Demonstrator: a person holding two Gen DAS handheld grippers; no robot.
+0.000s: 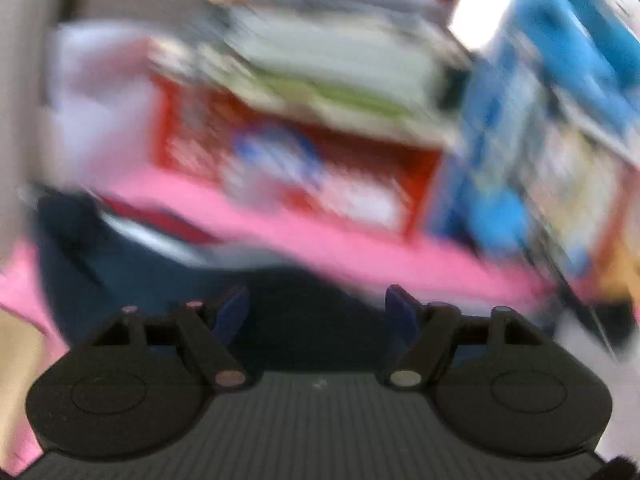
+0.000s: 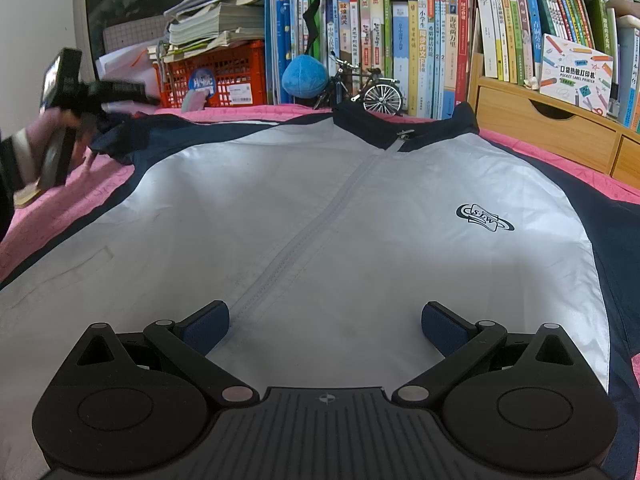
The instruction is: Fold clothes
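Observation:
A white and navy zip-up jacket (image 2: 320,208) lies flat, front up, on a pink cloth (image 2: 44,212), collar at the far side. My right gripper (image 2: 325,324) is open and empty, hovering over the jacket's lower front near the zip. My left gripper (image 1: 318,314) is open in its own blurred view, with the navy sleeve (image 1: 120,272) just ahead of its fingers. In the right wrist view the left gripper (image 2: 96,120) sits at the far left by the navy sleeve end (image 2: 120,136); whether it touches the sleeve is unclear.
A red plastic crate (image 2: 216,76) with stacked papers, a row of upright books (image 2: 400,40), a blue plush ball (image 2: 304,76) and a small model bicycle (image 2: 368,88) line the far edge. A wooden drawer unit (image 2: 544,128) stands at the right.

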